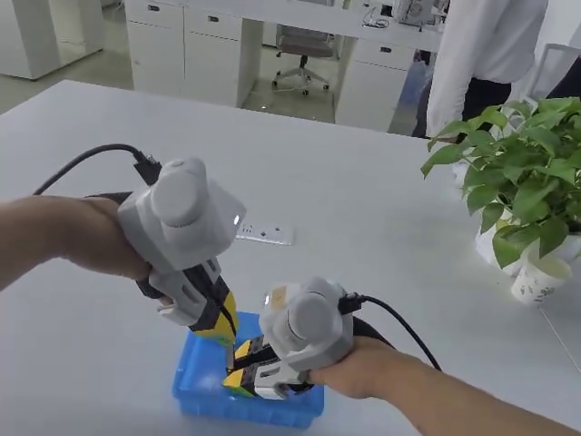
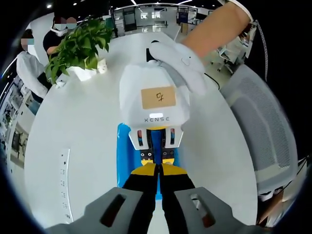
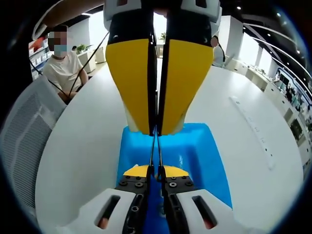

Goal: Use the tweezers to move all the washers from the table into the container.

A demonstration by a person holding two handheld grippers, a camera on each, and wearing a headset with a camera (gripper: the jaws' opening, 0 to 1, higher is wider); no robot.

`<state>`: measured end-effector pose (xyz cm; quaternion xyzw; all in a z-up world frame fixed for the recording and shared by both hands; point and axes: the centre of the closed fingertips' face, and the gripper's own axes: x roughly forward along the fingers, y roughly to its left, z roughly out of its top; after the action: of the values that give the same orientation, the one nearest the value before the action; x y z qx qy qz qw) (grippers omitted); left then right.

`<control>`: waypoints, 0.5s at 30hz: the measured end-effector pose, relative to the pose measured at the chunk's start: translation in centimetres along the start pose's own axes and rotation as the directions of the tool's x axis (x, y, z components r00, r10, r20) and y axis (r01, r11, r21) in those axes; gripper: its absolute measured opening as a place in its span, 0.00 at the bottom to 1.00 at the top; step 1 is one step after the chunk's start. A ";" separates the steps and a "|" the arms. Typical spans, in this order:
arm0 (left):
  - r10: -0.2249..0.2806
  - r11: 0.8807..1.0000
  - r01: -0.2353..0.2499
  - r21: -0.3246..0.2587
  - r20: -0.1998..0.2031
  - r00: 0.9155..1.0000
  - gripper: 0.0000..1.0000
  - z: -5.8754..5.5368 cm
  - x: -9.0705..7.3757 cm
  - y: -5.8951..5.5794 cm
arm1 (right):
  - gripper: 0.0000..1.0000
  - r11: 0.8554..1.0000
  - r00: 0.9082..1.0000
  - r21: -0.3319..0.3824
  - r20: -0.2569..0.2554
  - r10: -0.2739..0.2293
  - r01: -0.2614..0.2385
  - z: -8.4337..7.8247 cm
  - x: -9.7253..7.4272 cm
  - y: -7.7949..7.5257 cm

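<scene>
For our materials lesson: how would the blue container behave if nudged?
The blue container looks like thin plastic, so probably light; on the smooth white table it would likely slide. Low and wide, it seems unlikely to tip.

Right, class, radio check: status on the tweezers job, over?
Left tool, right tool: both shut on thin dark tweezers, tips facing. Held over blue plastic container. Nothing blocking.

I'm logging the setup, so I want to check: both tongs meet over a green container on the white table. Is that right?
Not quite: the container is blue, not green, as the right gripper view shows. The left tongs and right tongs do meet over it on the white table.
</scene>
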<state>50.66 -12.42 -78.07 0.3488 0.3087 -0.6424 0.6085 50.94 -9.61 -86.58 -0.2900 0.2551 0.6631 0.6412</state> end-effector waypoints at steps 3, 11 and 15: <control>0.000 1.000 0.000 -0.003 -0.001 1.000 0.04 -0.3 0.3 0.2 | 0.10 1.000 1.000 -0.001 -0.005 0.007 -0.007 -0.2 0.2 0.0; 0.006 1.000 -0.006 -0.009 0.011 1.000 0.04 -0.2 0.6 0.4 | 0.10 1.000 1.000 0.014 -0.005 0.016 -0.016 -0.5 0.3 0.0; 0.008 1.000 -0.008 -0.006 0.013 1.000 0.04 -0.2 0.6 0.5 | 0.11 1.000 1.000 0.016 -0.006 0.017 -0.016 -0.6 0.3 0.0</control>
<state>51.12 -12.66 -78.66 0.3443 0.3053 -0.6411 0.6142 50.97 -9.77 -87.22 -0.2847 0.2650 0.6654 0.6372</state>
